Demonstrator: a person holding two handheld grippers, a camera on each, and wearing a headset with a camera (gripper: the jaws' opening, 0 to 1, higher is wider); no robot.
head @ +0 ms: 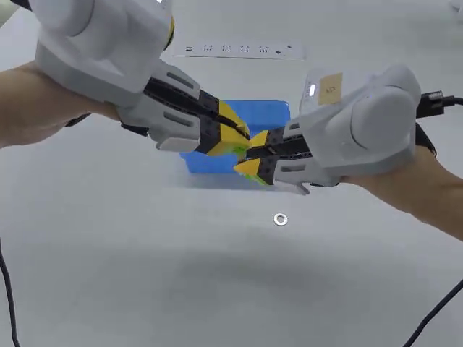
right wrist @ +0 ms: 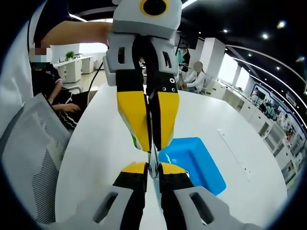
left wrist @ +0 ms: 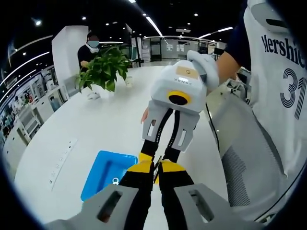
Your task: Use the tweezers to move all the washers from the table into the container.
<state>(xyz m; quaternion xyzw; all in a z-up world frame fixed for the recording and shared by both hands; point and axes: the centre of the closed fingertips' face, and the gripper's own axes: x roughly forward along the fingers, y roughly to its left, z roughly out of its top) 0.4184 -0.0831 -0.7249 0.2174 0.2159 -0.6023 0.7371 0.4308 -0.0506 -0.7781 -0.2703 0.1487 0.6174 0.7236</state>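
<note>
My two grippers meet tip to tip above the blue container (head: 269,116). The left gripper (head: 243,137) comes in from the upper left, the right gripper (head: 247,154) from the right. Thin metal tweezers (right wrist: 153,154) run between the left gripper's (right wrist: 150,140) shut yellow fingers and the right gripper's (right wrist: 153,168) own shut jaws. In the left gripper view, my left gripper (left wrist: 154,167) touches the tips of the right gripper (left wrist: 155,158). One silver washer (head: 281,219) lies on the white table in front of the container. Small metal pieces (left wrist: 115,180) lie in the container (left wrist: 103,170).
A white strip with printed marks (head: 239,50) lies behind the container. A black cable (head: 434,314) crosses the table's near right corner. A potted plant (left wrist: 103,67) stands at the far end of the table, with a person behind it. Mesh chairs (right wrist: 33,158) stand alongside.
</note>
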